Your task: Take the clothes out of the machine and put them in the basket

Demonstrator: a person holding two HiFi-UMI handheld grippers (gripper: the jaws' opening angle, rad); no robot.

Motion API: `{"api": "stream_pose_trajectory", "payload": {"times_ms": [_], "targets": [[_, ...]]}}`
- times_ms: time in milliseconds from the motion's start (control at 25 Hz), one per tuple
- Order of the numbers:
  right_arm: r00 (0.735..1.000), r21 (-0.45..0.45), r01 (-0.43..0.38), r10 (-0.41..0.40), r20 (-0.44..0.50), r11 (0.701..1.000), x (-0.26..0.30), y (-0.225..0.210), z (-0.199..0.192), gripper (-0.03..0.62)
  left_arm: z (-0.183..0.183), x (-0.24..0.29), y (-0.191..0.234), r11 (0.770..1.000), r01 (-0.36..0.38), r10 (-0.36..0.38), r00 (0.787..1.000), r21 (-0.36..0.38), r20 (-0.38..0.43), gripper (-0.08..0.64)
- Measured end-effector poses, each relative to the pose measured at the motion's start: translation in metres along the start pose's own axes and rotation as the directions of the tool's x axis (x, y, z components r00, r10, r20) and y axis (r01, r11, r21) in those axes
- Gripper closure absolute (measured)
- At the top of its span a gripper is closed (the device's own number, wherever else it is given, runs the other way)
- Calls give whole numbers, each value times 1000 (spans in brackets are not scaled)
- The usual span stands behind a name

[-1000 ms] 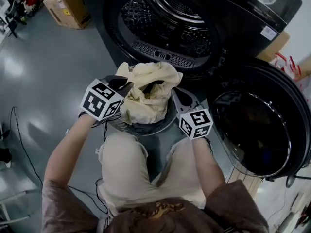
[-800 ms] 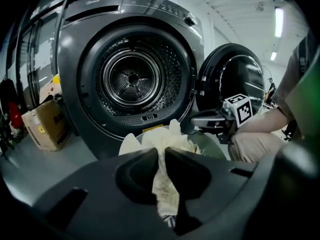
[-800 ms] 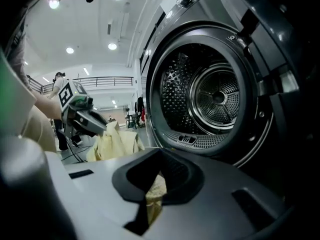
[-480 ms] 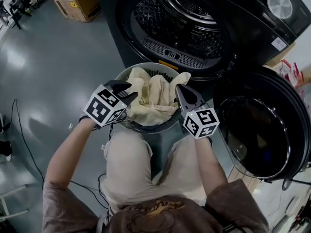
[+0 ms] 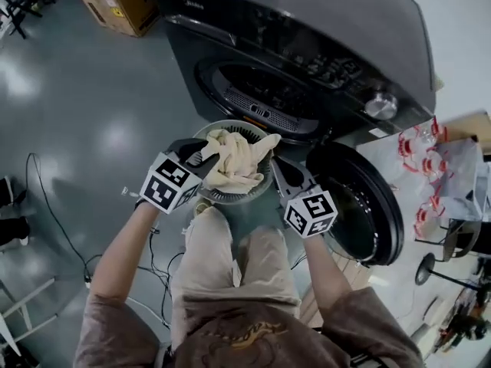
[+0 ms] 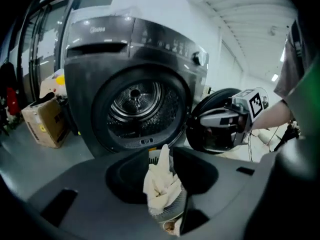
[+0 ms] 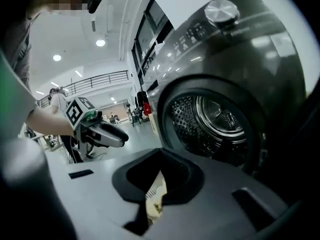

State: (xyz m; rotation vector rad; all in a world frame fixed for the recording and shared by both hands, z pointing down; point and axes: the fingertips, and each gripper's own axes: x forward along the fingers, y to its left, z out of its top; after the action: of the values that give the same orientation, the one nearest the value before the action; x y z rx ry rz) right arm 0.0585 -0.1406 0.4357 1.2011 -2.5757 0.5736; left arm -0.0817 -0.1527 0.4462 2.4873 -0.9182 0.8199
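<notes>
A dark front-loading machine (image 5: 268,98) stands with its round door (image 5: 360,205) swung open to the right, and its drum (image 6: 135,99) looks empty. On the floor in front sits a round grey basket (image 5: 222,198) holding a cream cloth (image 5: 234,159). My left gripper (image 5: 198,153) hovers over the basket's left rim. Its jaws are opening, and the cloth (image 6: 161,184) shows through their gap from the basket below, not pinched. My right gripper (image 5: 278,167) hangs over the right rim, shut and holding nothing. Each gripper view shows the other gripper (image 6: 227,121) (image 7: 97,131).
A cardboard box (image 5: 115,2) stands on the grey floor at the far left. Cables (image 5: 46,205) trail across the floor by my legs. To the right of the door, a white surface carries red-and-white items (image 5: 430,175).
The left gripper let go of the cream cloth, which now lies in the basket. Both grippers have lifted above the basket, and the head view has risen with the person.
</notes>
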Motion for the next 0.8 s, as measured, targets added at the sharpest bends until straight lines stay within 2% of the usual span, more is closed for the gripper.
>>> {"api": "stream_pose_trajectory", "payload": {"times_ms": [120,400,600,800], "targets": [[999,-8,-35,35,-21,999,-24,32,58,597,59,-55,-15,1000,-17,18,997,-4,70,400],[997,-23,-75,75,-25,997,-82,88,191,597,175,-175,-49,993,-26,47,982,-114,184,402],[998,-25,-57,57,15,998,-118,113,260,597,228,-233,-72,987,-19,59,966,-160,250,402],[998,-13,-48,49,37,999,-144,133,301,597,268,-271,-86,990,-22,64,950,-141,305,402]]}}
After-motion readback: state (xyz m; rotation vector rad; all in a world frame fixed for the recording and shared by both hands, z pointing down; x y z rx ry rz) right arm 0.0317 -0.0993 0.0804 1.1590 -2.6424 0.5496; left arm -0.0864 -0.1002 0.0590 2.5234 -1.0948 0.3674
